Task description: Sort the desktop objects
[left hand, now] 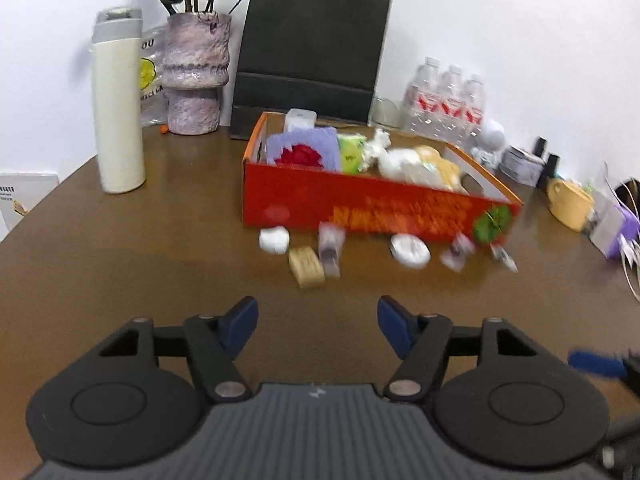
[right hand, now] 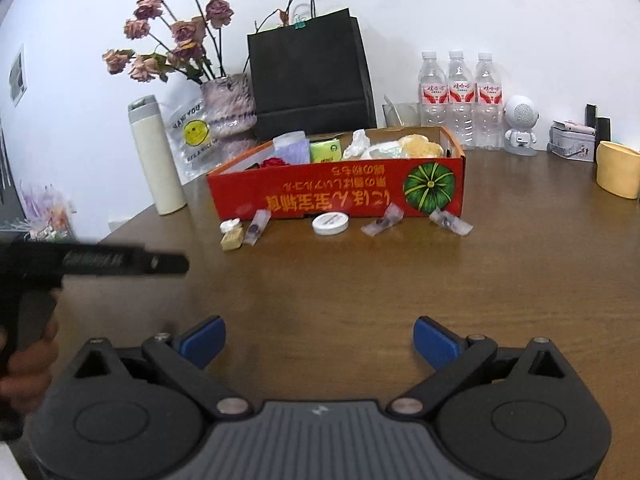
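On the desk, left wrist view: red box, already part-filled with soft items, stands mid-desk, presumably the bin for the sorting. Along its near wall, loose on the wood: white lump, tan block, clear sachet touching the block, white round tin, two more sachets to the right. All blurred. Left gripper: fingers part-way open, nothing between them, bare wood only. The loose items lie ahead of the fingertips and apart from them; the tan block is nearest, roughly in line with the gap. Thermos, vase and black bag stand behind, likely not for sorting.

Right wrist view: same row, sharper. Tan block, sachet, tin, sachets lie just before the box, touching or nearly so. Right gripper: fingers spread wide, empty. Items lie well ahead of the fingers; the tin sits closest to the centre line. The left gripper's body enters at left edge, held by a hand. No pick begun, by my reading.
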Demonstrator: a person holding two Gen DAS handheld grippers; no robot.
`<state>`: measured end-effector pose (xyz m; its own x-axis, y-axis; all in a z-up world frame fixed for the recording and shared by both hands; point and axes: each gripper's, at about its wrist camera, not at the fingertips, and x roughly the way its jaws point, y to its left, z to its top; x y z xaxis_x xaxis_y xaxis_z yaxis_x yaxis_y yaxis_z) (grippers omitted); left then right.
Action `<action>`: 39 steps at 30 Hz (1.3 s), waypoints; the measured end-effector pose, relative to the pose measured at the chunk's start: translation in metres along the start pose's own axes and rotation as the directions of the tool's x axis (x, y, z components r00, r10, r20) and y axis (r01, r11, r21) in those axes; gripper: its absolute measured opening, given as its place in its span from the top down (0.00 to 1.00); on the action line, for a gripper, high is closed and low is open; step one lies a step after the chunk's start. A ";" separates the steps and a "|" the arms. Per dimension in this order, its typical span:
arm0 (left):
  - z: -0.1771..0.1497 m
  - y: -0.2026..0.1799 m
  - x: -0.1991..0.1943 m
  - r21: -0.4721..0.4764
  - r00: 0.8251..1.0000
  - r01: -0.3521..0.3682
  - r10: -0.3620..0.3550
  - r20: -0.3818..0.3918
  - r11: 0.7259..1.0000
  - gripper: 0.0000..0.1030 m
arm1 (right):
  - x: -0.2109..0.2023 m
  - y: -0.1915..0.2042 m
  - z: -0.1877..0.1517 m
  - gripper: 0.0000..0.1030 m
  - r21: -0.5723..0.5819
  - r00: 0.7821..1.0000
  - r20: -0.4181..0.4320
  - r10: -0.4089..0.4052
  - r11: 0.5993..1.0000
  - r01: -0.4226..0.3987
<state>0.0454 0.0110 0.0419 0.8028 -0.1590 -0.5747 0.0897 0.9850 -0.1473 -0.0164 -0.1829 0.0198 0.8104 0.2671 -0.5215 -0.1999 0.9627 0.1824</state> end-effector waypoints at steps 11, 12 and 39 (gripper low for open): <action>0.027 0.017 0.086 -0.050 0.997 0.013 -0.017 -0.070 0.999 0.74 | 0.039 0.001 0.011 0.07 -0.020 0.998 -0.057 0.027 0.999 -0.028; 0.026 0.019 0.085 -0.044 0.997 0.018 -0.021 -0.071 0.999 0.74 | 0.042 0.001 0.012 0.07 -0.026 0.998 -0.062 0.021 0.999 -0.023; 0.029 0.095 0.058 -0.247 1.000 -0.004 -0.003 -0.027 0.969 0.77 | 0.186 0.108 0.073 0.55 -0.232 0.993 -0.116 0.032 0.971 -0.058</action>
<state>0.1179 0.0972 0.0179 0.7861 -0.1634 -0.5962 -0.0619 0.9388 -0.3389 0.1533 -0.0322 0.0036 0.7344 0.3011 -0.6083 -0.3694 0.9292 0.0139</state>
